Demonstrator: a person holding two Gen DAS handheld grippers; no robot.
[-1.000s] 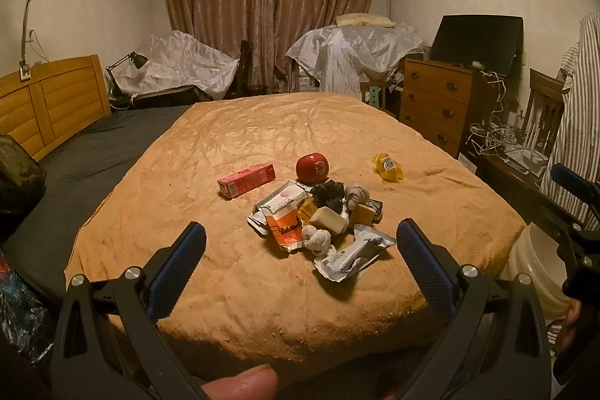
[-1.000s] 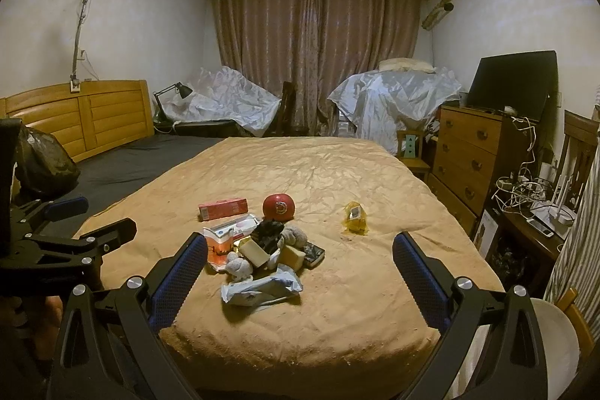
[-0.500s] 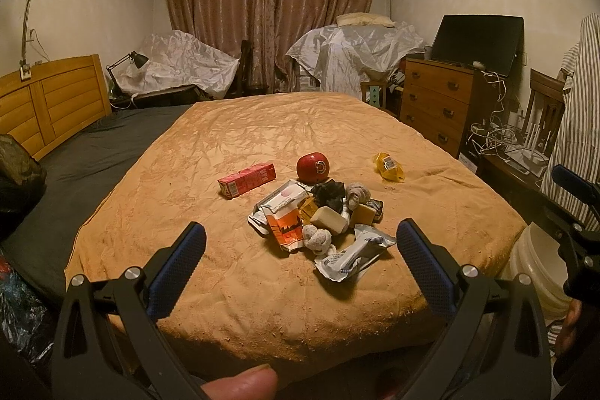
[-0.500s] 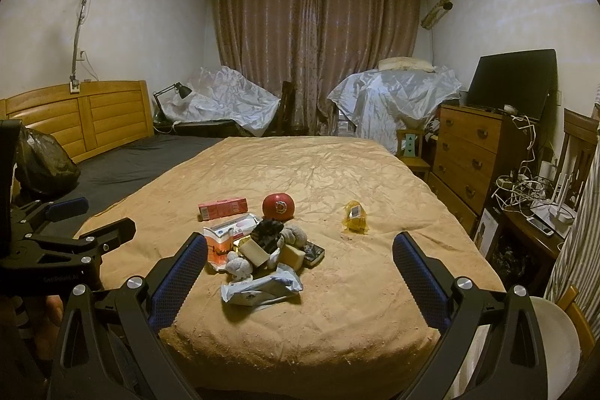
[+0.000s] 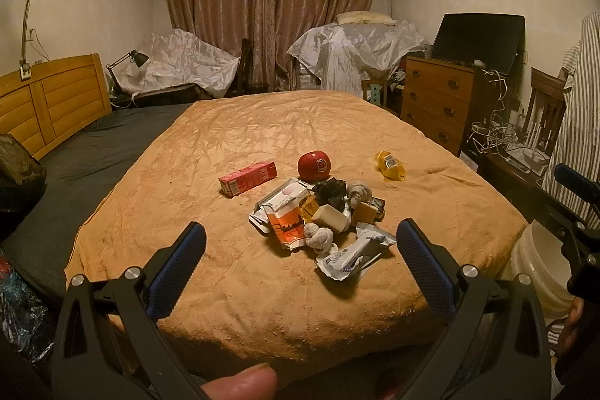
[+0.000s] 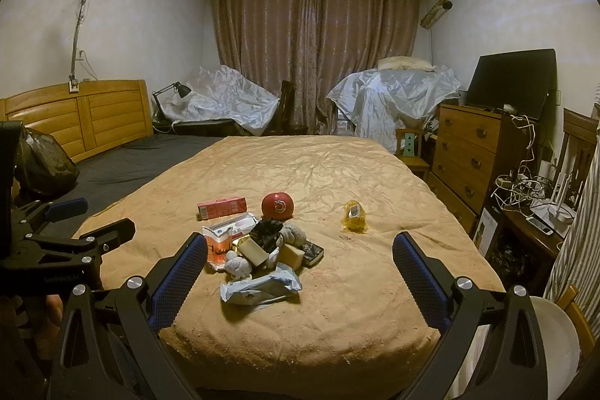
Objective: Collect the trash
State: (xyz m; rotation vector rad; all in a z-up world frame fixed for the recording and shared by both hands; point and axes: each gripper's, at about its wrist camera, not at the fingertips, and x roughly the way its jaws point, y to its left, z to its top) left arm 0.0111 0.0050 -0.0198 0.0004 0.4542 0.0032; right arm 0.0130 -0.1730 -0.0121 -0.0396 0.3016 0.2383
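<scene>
A heap of trash (image 5: pixel 322 212) (image 6: pixel 258 250) lies near the foot of the tan bedspread (image 5: pixel 262 137): an orange carton, crumpled tissues, beige blocks and a silver-white wrapper (image 5: pixel 352 252) (image 6: pixel 260 283) at the front. Behind it are a pink box (image 5: pixel 248 178) (image 6: pixel 222 207), a red ball (image 5: pixel 314 165) (image 6: pixel 277 205) and a yellow wrapper (image 5: pixel 390 165) (image 6: pixel 353 215). My left gripper (image 5: pixel 300 250) and right gripper (image 6: pixel 300 253) hover open short of the heap, both holding nothing.
A white bucket (image 5: pixel 540 272) (image 6: pixel 555 336) stands on the floor right of the bed's foot. Left of the bed is a black bag (image 6: pixel 45 160). A wooden dresser (image 5: pixel 438 100) with a TV, a cable-strewn desk and a chair line the right wall.
</scene>
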